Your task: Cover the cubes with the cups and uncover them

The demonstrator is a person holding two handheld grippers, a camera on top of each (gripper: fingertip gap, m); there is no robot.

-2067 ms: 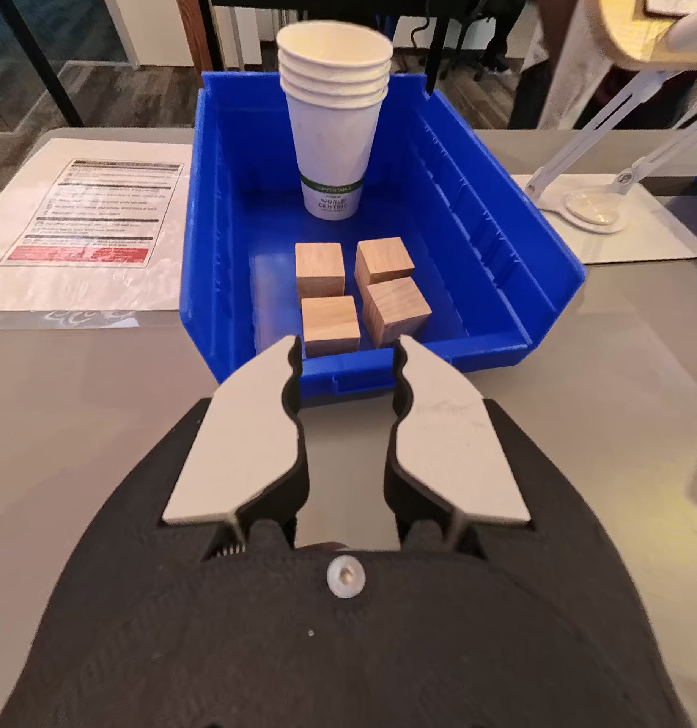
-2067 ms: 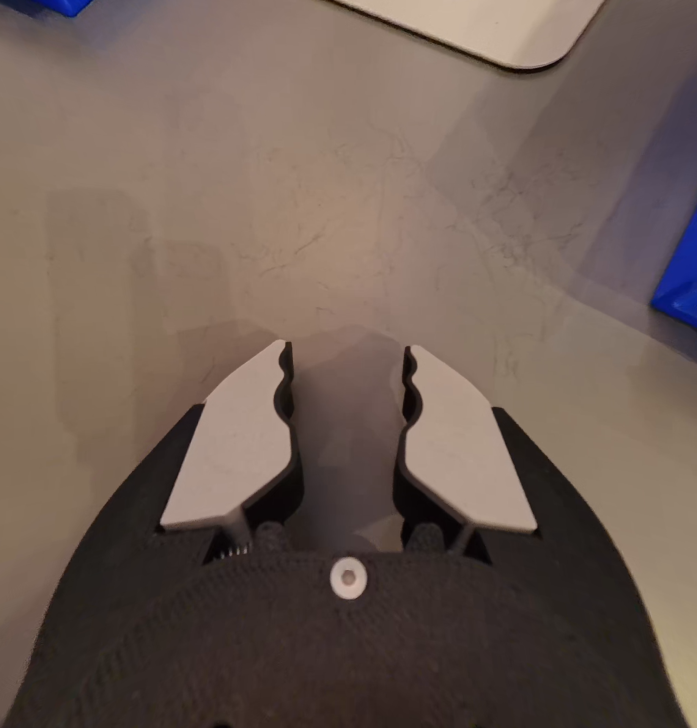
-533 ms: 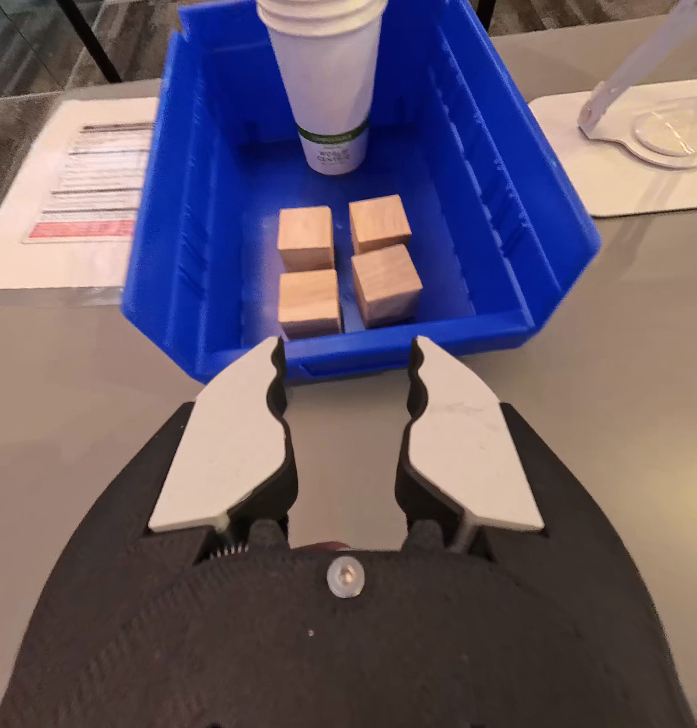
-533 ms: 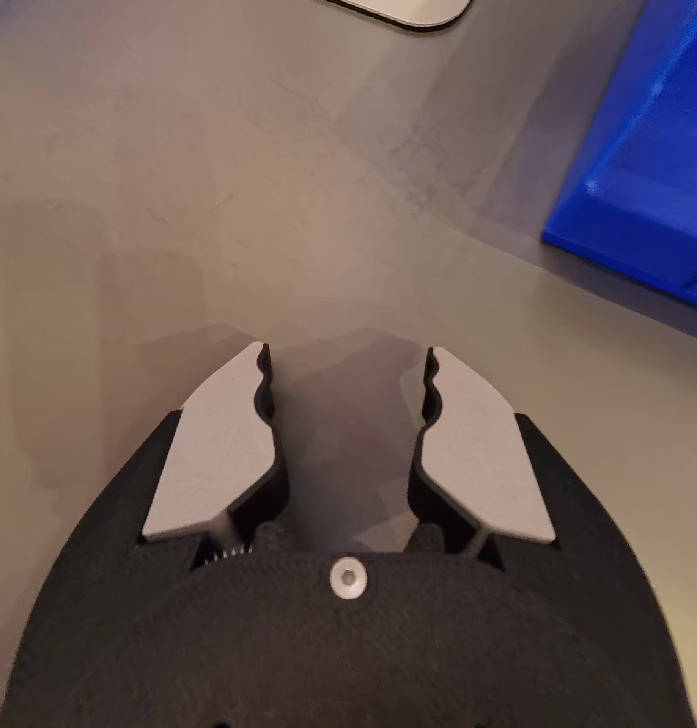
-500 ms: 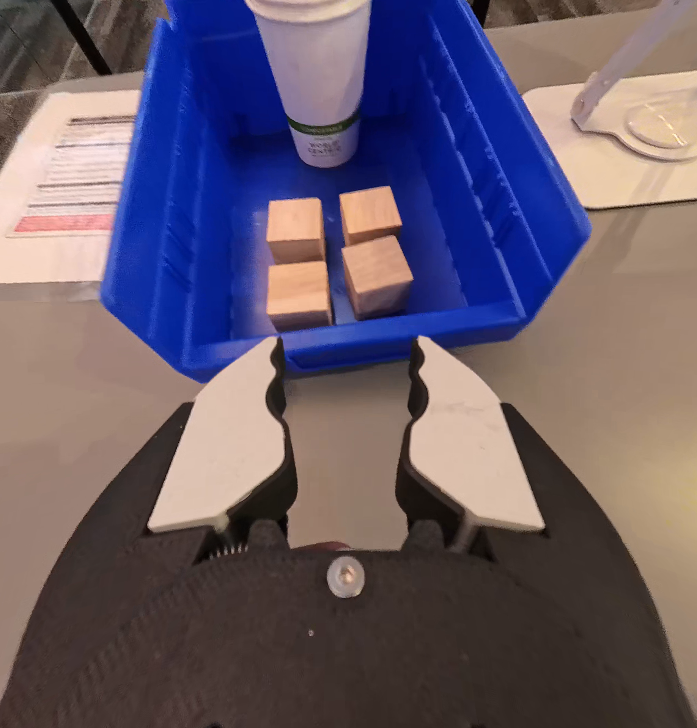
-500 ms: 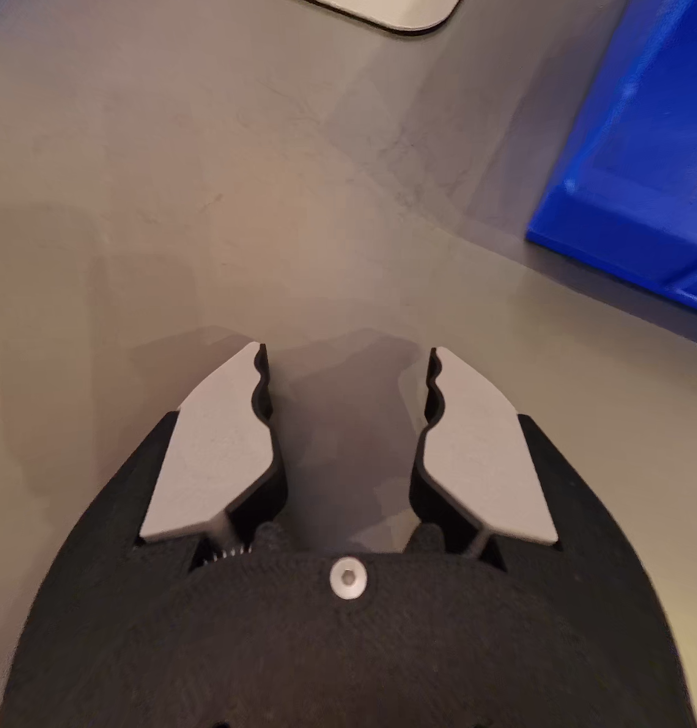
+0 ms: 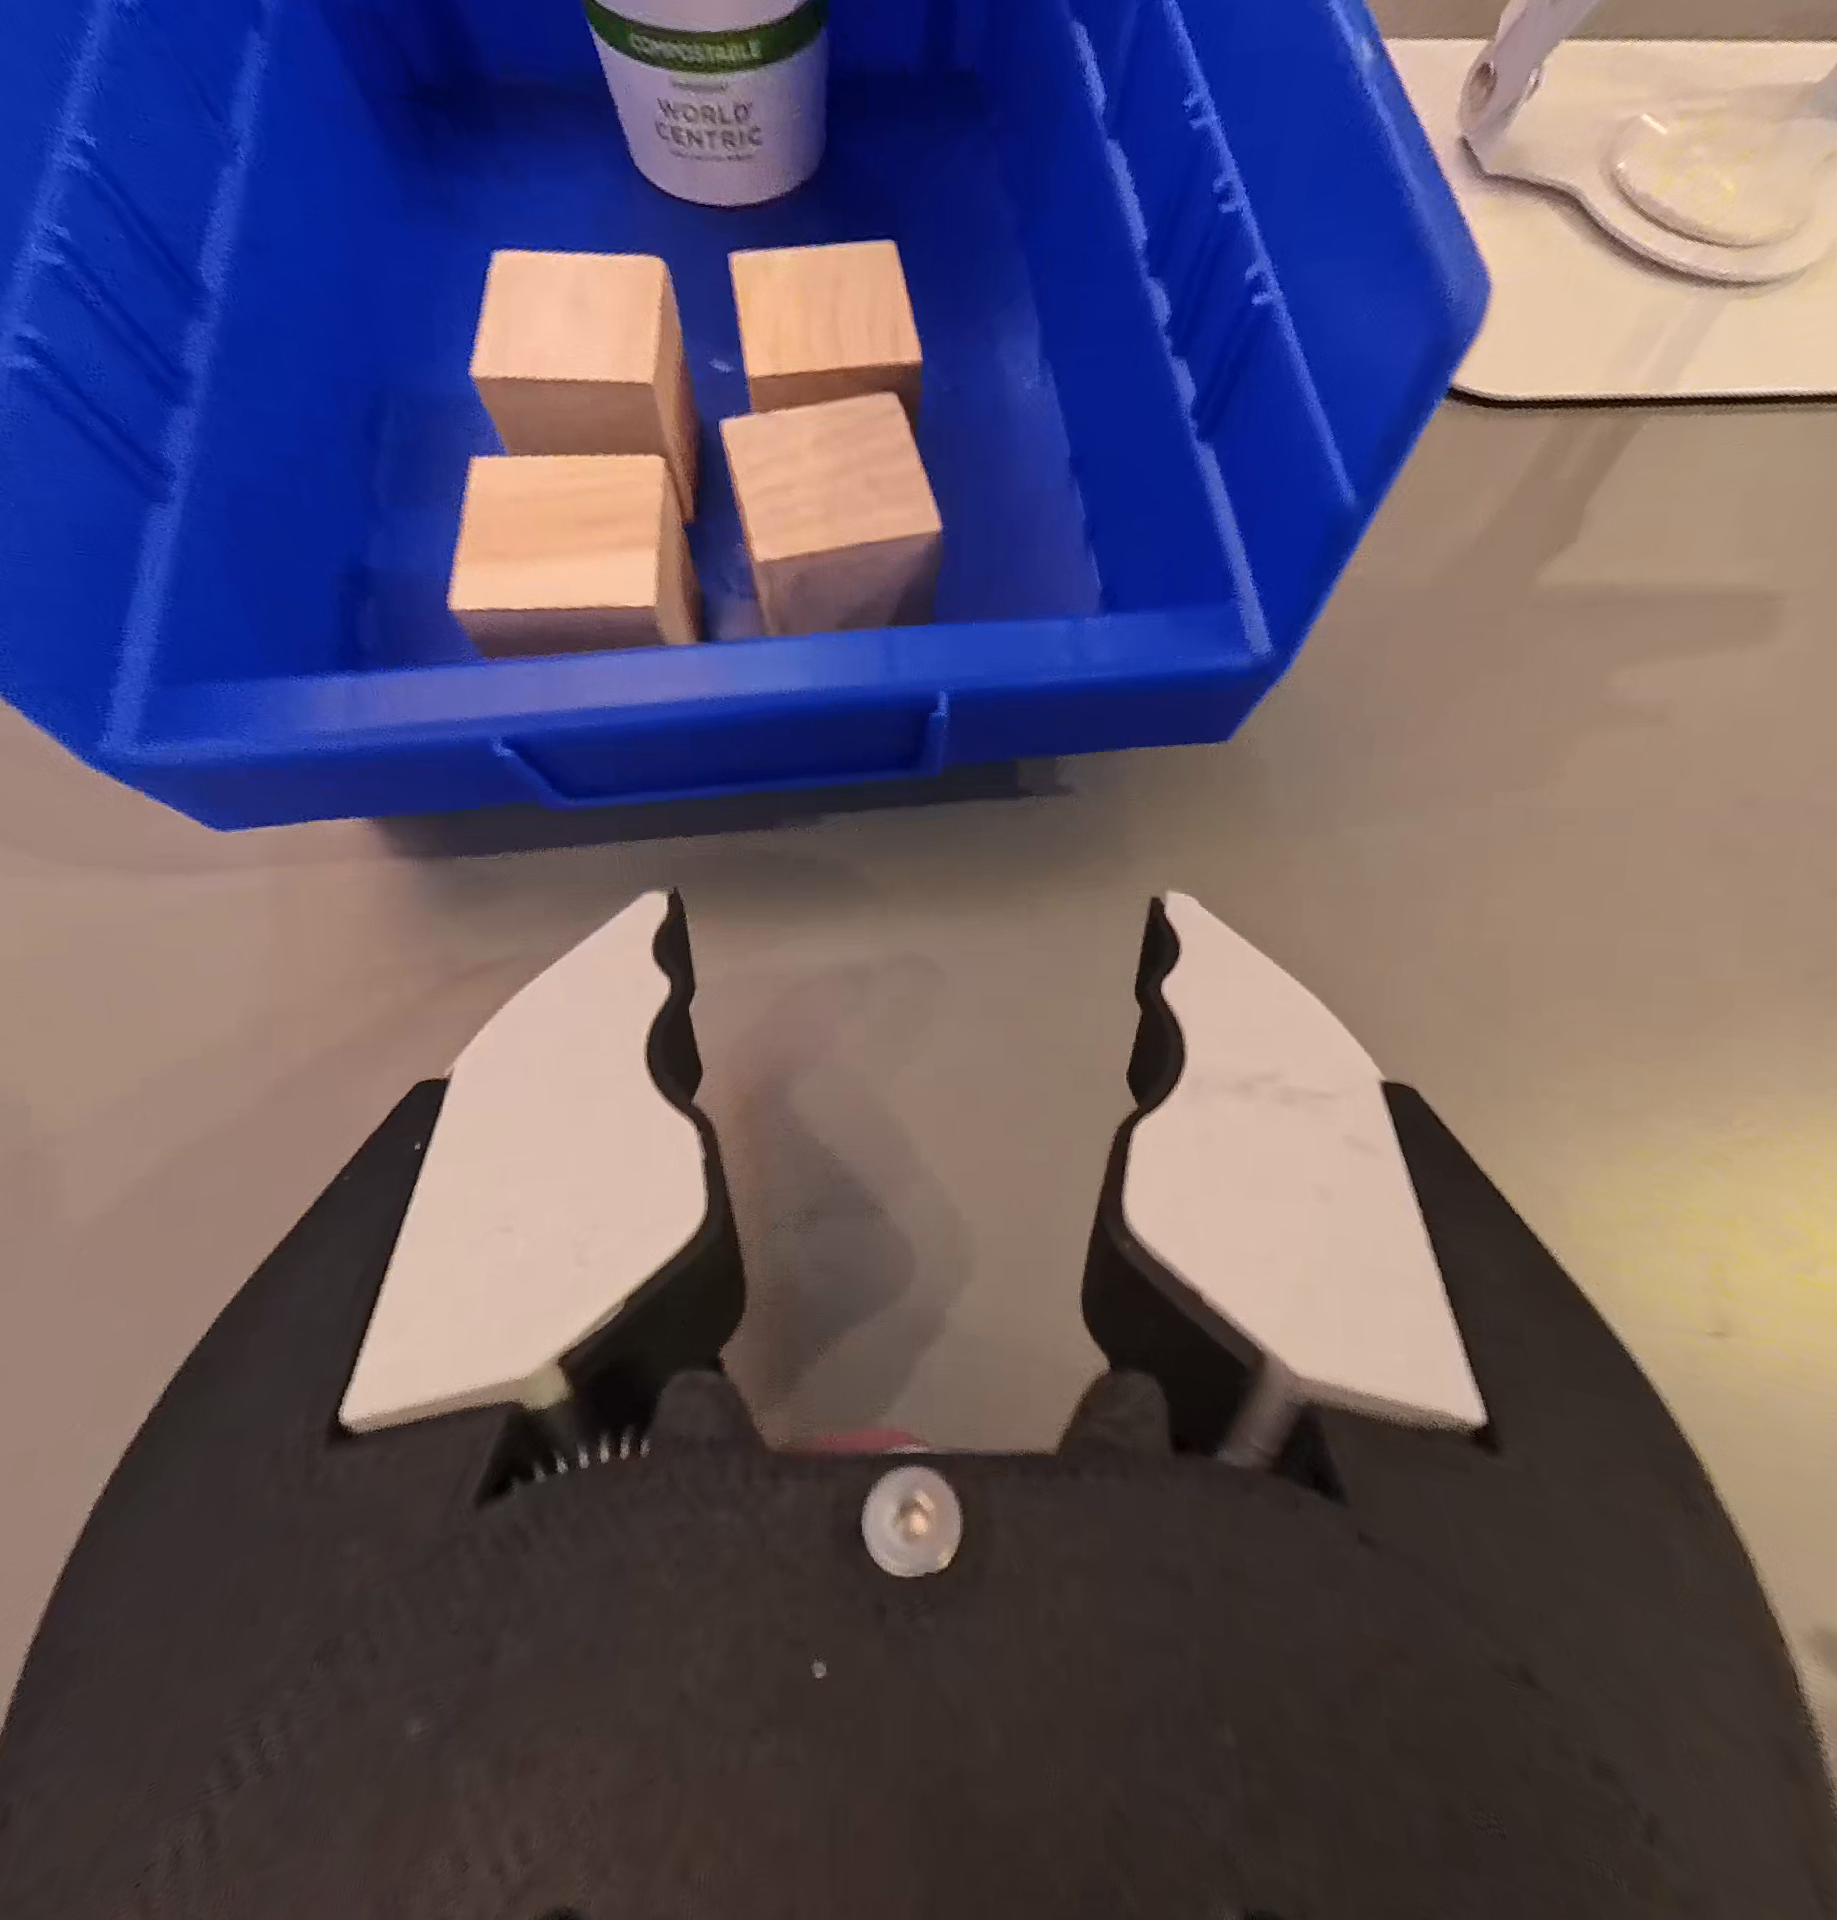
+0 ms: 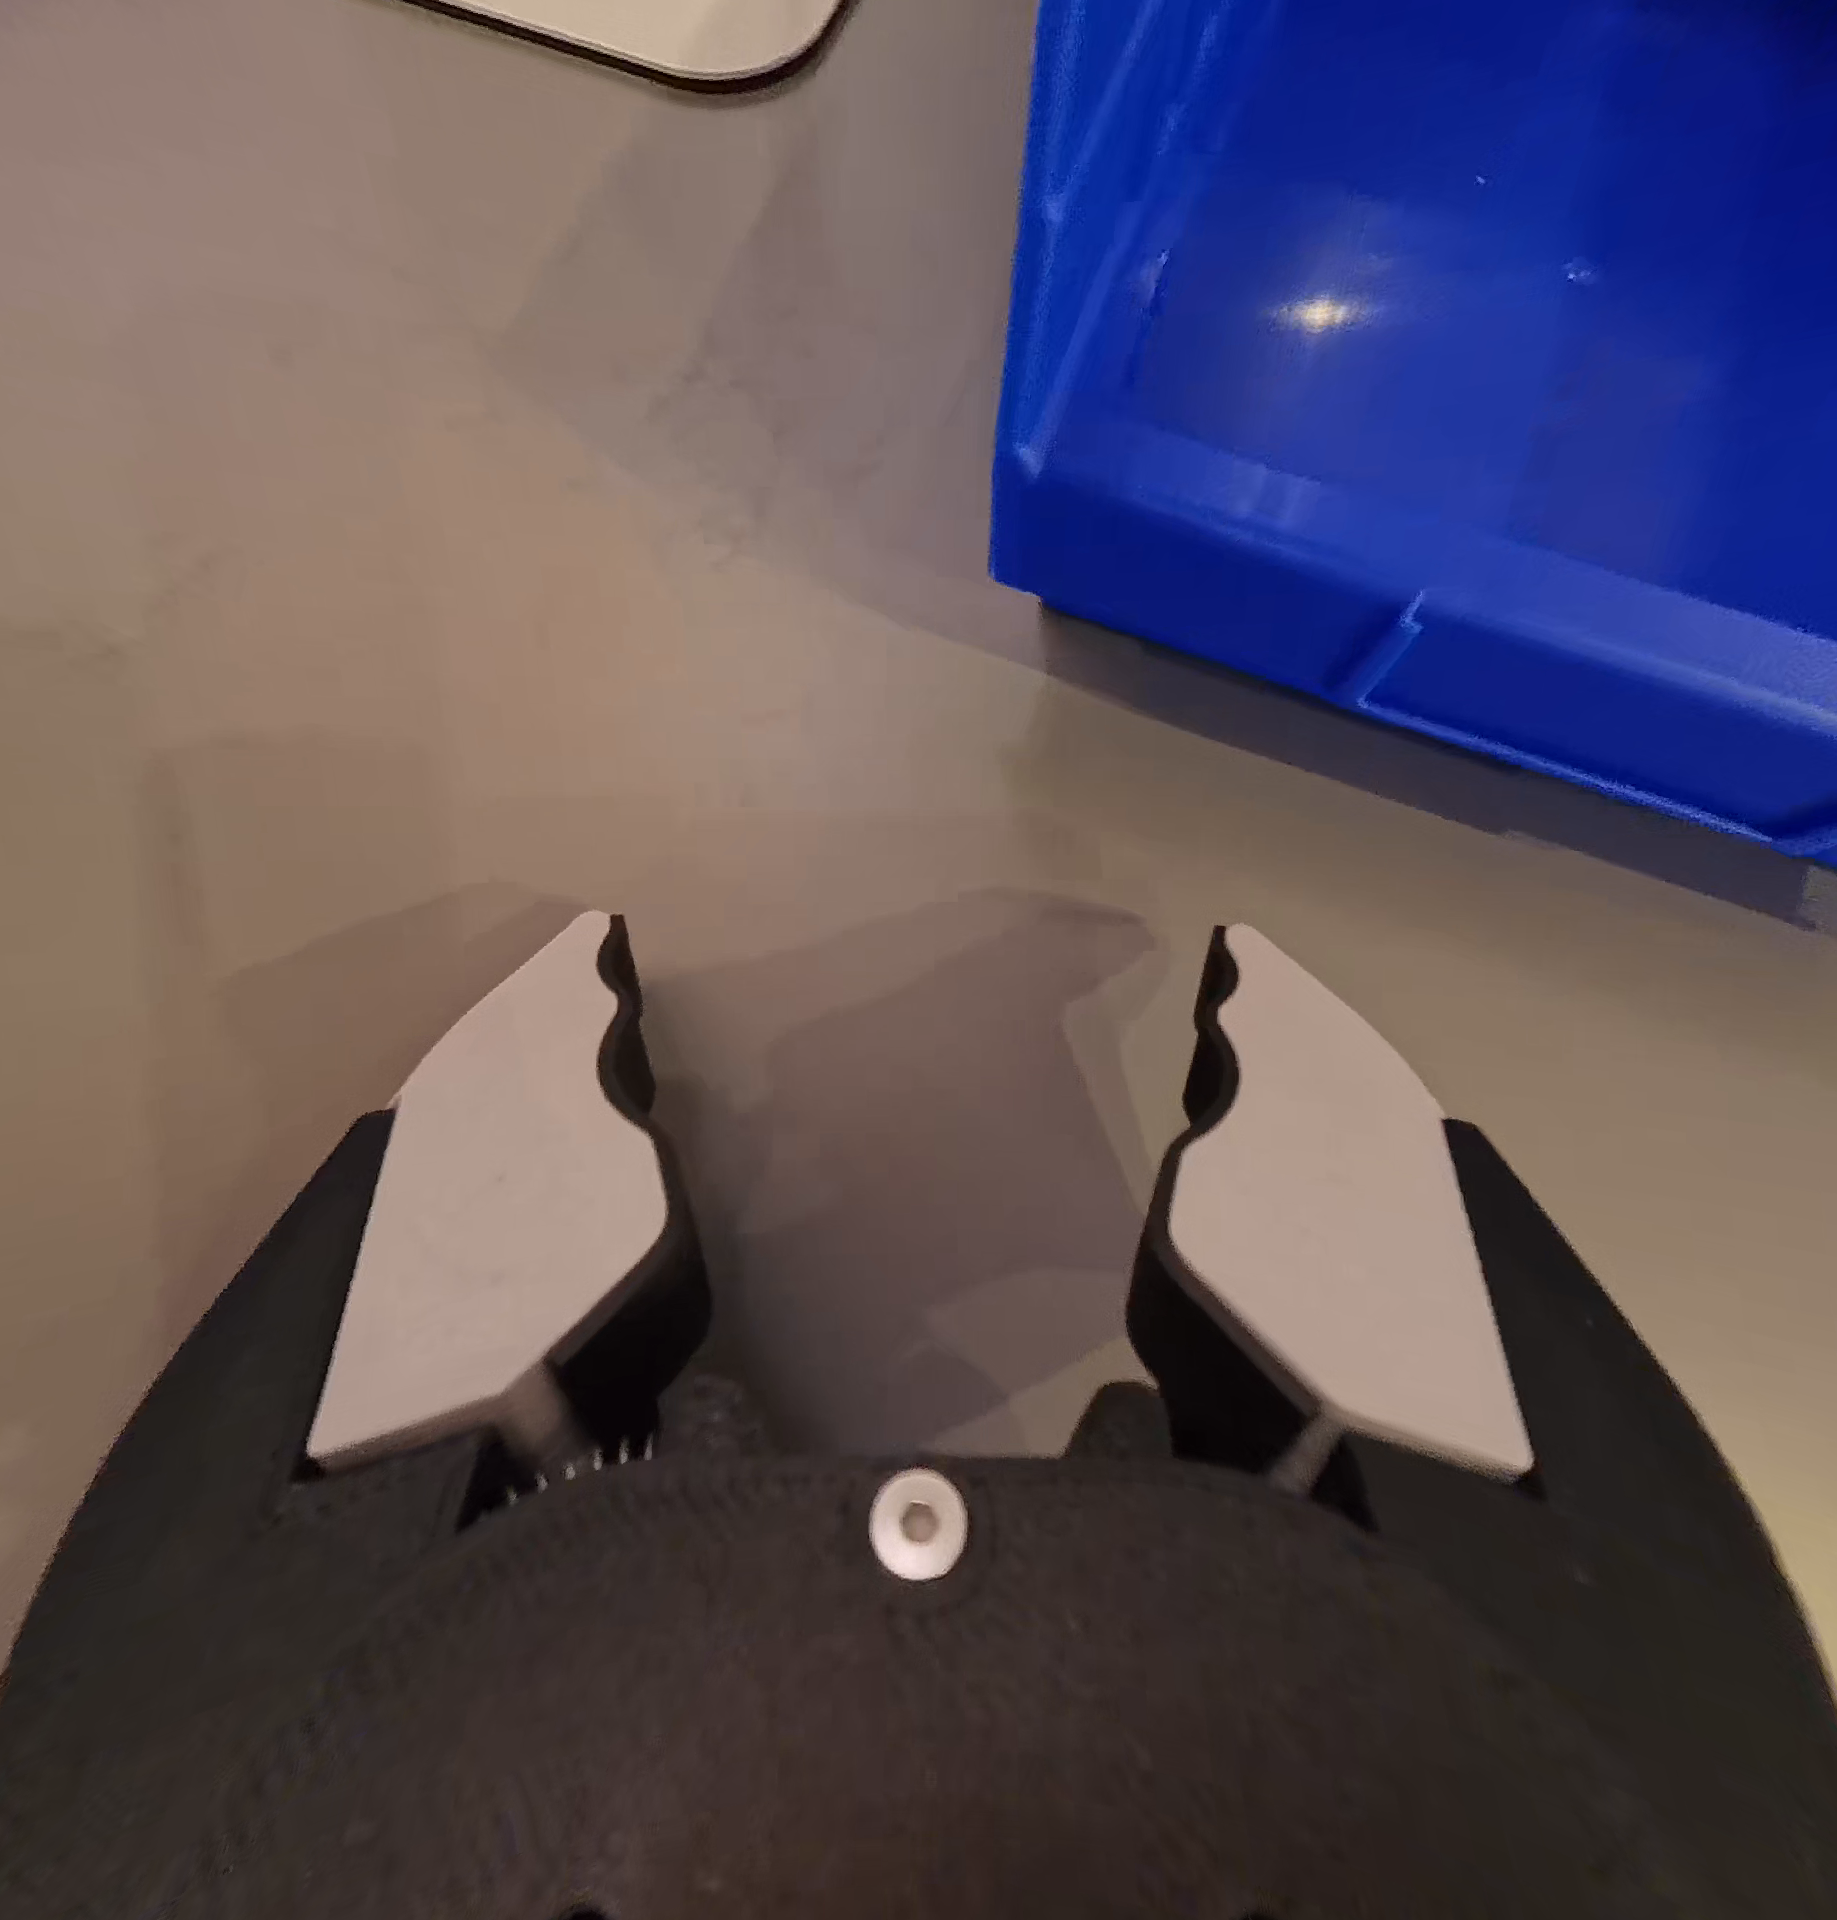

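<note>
I see my left gripper [image 7: 914,914] spread wide, empty, just short of the blue bin [image 7: 706,717] holding four wooden cubes [image 7: 581,353] and white cups [image 7: 722,104] (stacked behind); right gripper [image 8: 919,935] also wide, empty.

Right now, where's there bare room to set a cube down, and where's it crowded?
Bare grey table lies between the blue bin and the open left tongs, and left of the second bin ahead of the open right tongs. Crowded: four cubes bunched inside the first bin, paper cups behind.
</note>
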